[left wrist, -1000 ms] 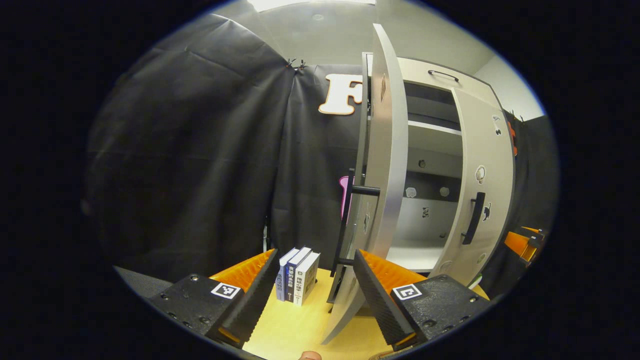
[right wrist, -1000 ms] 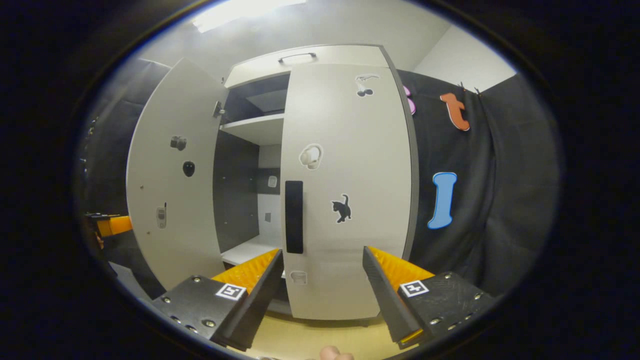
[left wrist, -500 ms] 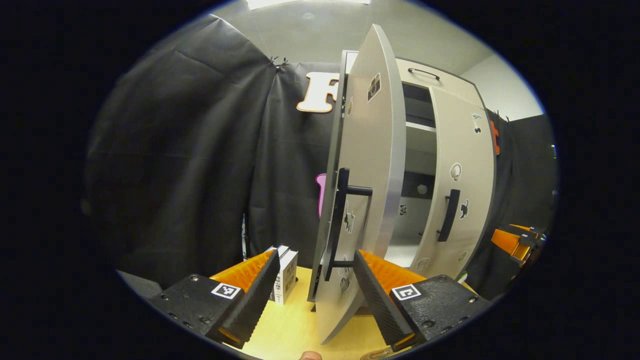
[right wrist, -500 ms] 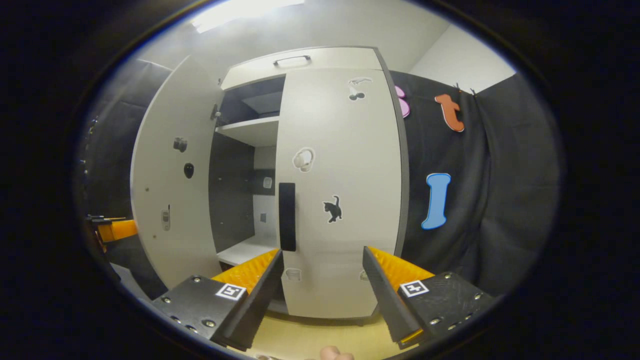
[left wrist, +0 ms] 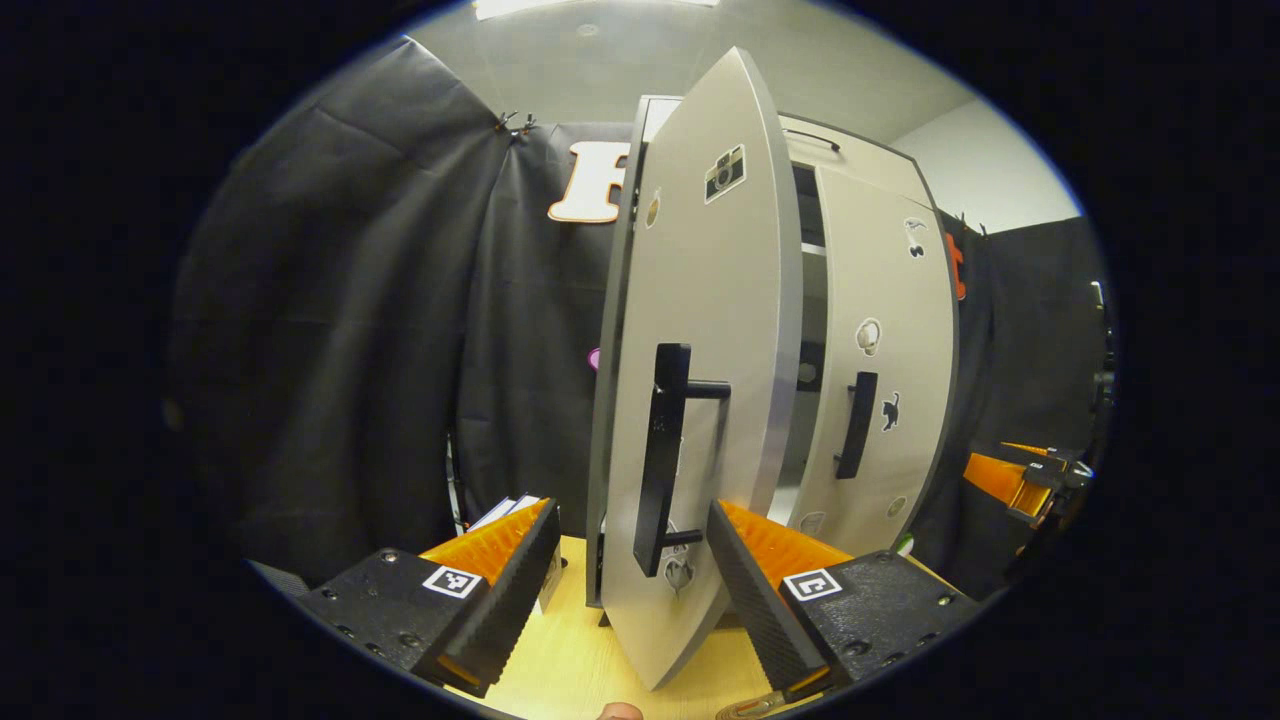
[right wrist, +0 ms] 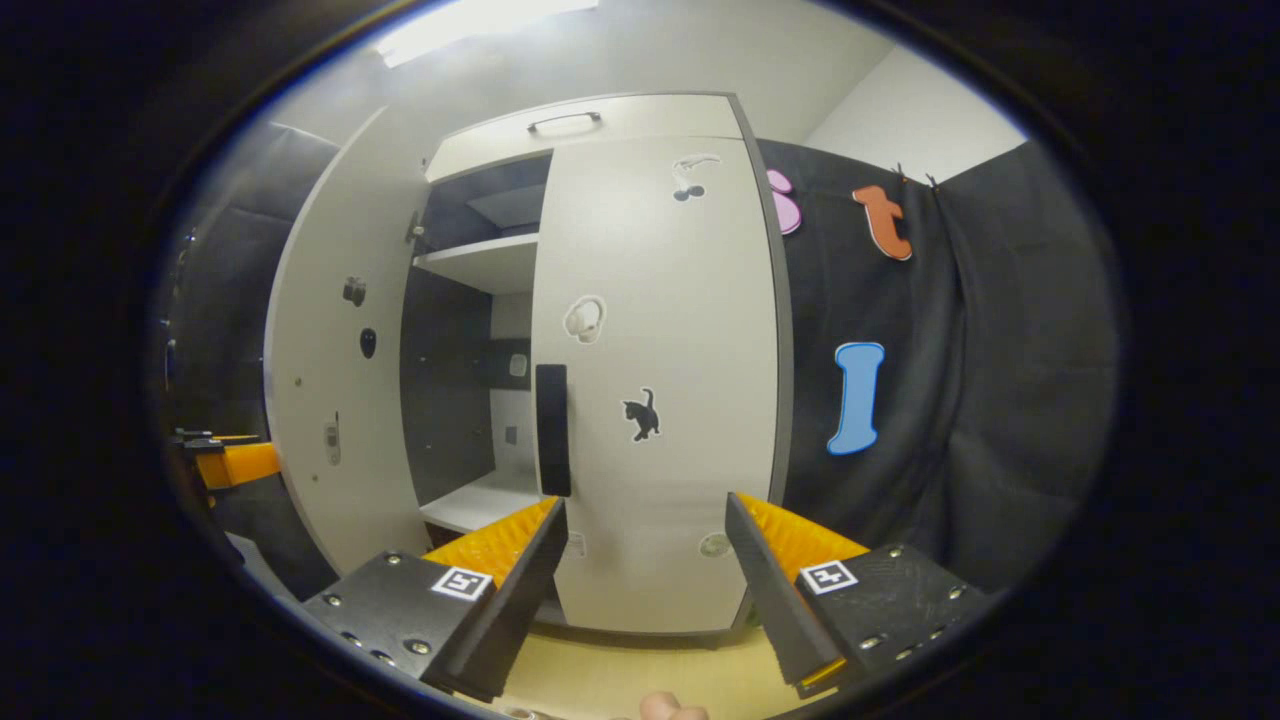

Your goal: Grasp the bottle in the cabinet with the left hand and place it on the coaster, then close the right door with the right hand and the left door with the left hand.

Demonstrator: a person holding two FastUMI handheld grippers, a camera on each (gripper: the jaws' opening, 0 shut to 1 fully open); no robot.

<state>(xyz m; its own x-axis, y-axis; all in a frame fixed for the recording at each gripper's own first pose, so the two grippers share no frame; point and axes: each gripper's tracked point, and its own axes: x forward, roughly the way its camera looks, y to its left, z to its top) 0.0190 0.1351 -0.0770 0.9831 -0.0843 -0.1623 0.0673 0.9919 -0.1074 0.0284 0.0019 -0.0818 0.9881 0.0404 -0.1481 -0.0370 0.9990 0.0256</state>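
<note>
1. In the left gripper view the left gripper (left wrist: 632, 560) has its fingers spread wide and grips nothing. The lower edge of the cabinet's left door (left wrist: 700, 330) stands in the gap between them; whether either finger touches it cannot be told.
2. In the right gripper view the right gripper (right wrist: 645, 560) is likewise wide open and empty, pointed at the right door (right wrist: 655, 400), which lies flush with the cabinet (right wrist: 590, 115) front. No contact with the door shows.
3. The left door hangs part open, swung out from the cabinet, its black bar handle (left wrist: 662, 455) facing the left gripper. From the right gripper view its inner face (right wrist: 340, 360) shows, with a dark gap and a white shelf (right wrist: 485, 262) between the doors.
4. The bottle and coaster cannot be made out in either view.
5. Stickers dot the doors: a camera (left wrist: 725, 172) on the left door, a black cat (right wrist: 640, 415) and headphones (right wrist: 584, 318) on the right. No writing on them is legible.
6. Books (left wrist: 510, 512) stand on the yellow table (left wrist: 560, 670) behind the left gripper's left finger, mostly hidden, their spines unreadable.
7. The other gripper appears at the frame edge of each view, cut off (left wrist: 1020, 475) (right wrist: 225, 462).
</note>
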